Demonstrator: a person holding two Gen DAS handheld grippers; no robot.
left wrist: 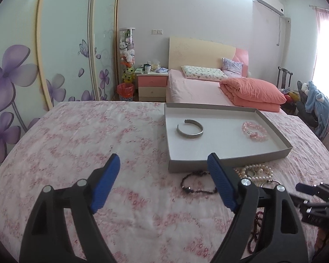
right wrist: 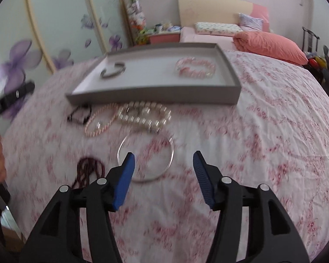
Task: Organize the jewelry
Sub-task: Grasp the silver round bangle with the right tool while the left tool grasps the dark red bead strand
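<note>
A grey shallow tray (left wrist: 228,161) (right wrist: 155,96) lies on the floral cloth. In it are a silver cuff bangle (left wrist: 190,129) (right wrist: 112,70) and a pink bead bracelet (left wrist: 254,130) (right wrist: 195,67). In front of the tray lie a dark bead bracelet (left wrist: 198,184) (right wrist: 80,115), a pearl strand (left wrist: 256,173) (right wrist: 144,116), a pink bead string (right wrist: 98,123), a thin silver hoop (right wrist: 145,157) and a dark red bead string (right wrist: 90,169). My left gripper (left wrist: 164,162) is open and empty, short of the tray. My right gripper (right wrist: 164,159) is open over the hoop.
The cloth-covered table (left wrist: 87,142) ends at the far edge by a flowered wardrobe (left wrist: 22,70). A pink bed (left wrist: 208,87) with a folded orange quilt (left wrist: 252,94) stands behind. The right gripper's body (left wrist: 318,199) shows at the left view's right edge.
</note>
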